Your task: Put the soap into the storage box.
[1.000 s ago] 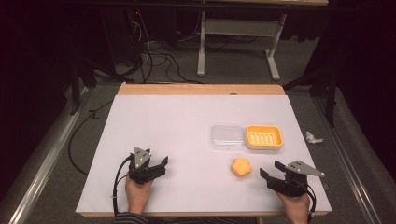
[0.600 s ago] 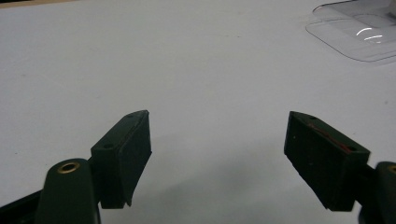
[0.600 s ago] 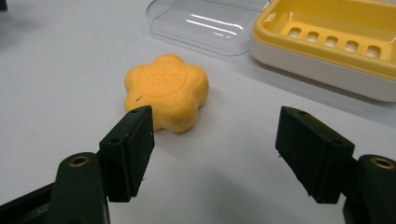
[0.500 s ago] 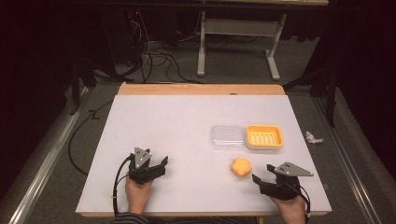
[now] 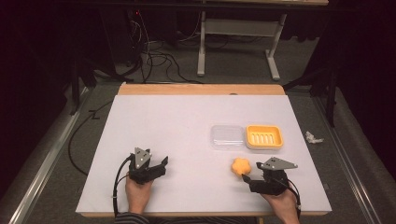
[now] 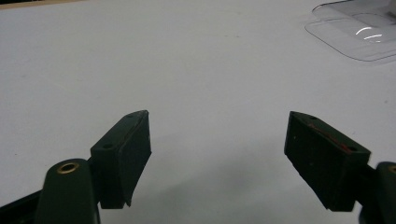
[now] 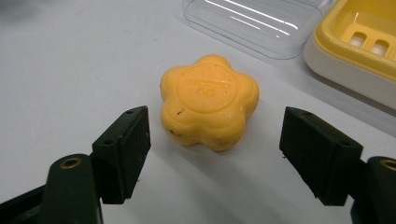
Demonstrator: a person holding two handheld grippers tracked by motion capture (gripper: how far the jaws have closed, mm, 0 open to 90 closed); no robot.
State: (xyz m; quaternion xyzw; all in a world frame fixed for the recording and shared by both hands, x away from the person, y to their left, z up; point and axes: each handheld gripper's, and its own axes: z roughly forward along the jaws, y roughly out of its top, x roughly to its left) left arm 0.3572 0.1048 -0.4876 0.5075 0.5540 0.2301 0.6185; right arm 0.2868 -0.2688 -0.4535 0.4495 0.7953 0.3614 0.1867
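We saw the white table [image 5: 187, 140] from above, with a person's two hands coming in at the near edge, each holding a black gripper. The left gripper [image 6: 217, 154] rested low at the near left of the table, its jaws spread wide with nothing between them but bare white surface; in its own view a corner of the clear plastic lid [image 6: 359, 32] showed far off at the upper right. The right gripper [image 7: 215, 154] sat at the near right, jaws likewise wide apart and holding nothing. Just ahead of its jaws, not touching either one, lay the orange flower-shaped soap [image 7: 209, 100], flat on the table, with embossed lettering on its top face that we could not read. From the high view the soap [image 5: 241, 166] lay just beside the right gripper [image 5: 246, 178], toward the table's middle. Beyond the soap stood the yellow soap dish [image 5: 264, 136] with its slotted inner tray, and the clear lid [image 5: 227, 136] lay touching or nearly touching the dish's left side; we could not tell which. A small crumpled white scrap [image 5: 313, 137] lay on the floor off the table's right edge.
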